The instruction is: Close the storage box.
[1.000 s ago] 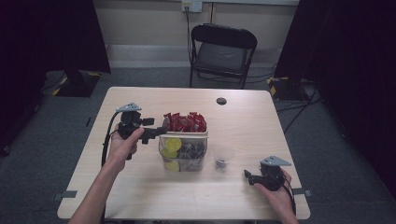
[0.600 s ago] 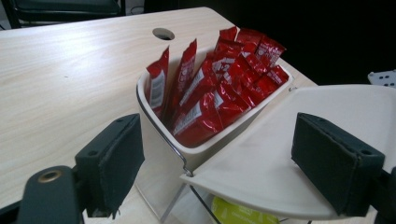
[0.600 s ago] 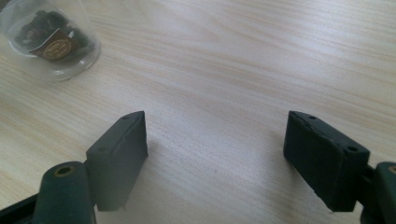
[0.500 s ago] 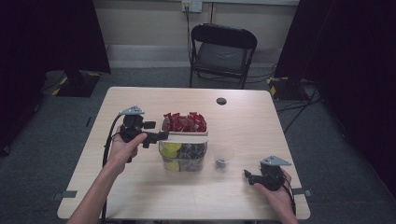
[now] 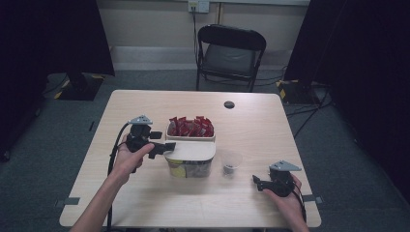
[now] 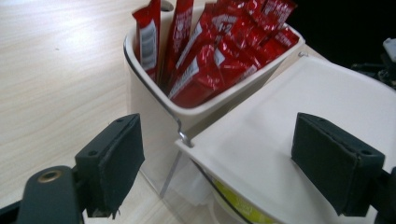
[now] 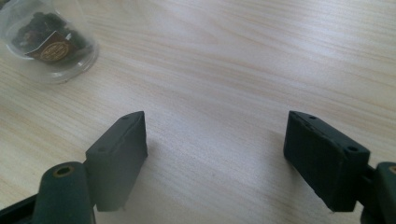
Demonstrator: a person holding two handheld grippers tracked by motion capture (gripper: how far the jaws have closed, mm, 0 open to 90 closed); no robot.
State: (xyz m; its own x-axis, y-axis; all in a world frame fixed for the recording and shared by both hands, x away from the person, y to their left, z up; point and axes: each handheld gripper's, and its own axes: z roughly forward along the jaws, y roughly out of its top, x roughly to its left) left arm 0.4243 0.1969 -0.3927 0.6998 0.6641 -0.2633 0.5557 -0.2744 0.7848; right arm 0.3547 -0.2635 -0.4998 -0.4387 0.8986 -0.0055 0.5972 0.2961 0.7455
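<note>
— Where is your left gripper (image 5: 167,145)?

— At the white flat lid (image 6: 299,140) on the clear plastic container (image 5: 189,167), mid-surface; my fingers (image 6: 112,163) stand spread either side of the lid's corner, not pinching it.

— And the red sachets (image 6: 219,51)?

— Upright in the white tub (image 6: 154,107) touching behind.

— Right gripper (image 5: 256,181)?

— Fingers spread above the pale wooden surface (image 7: 233,70), near a small clear cup (image 7: 46,42).

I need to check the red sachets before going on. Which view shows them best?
The left gripper view: the red sachets stand upright in their white tub, print visible. The high view shows them small, as a red cluster. The right gripper view faces the table and a clear cup.
</note>
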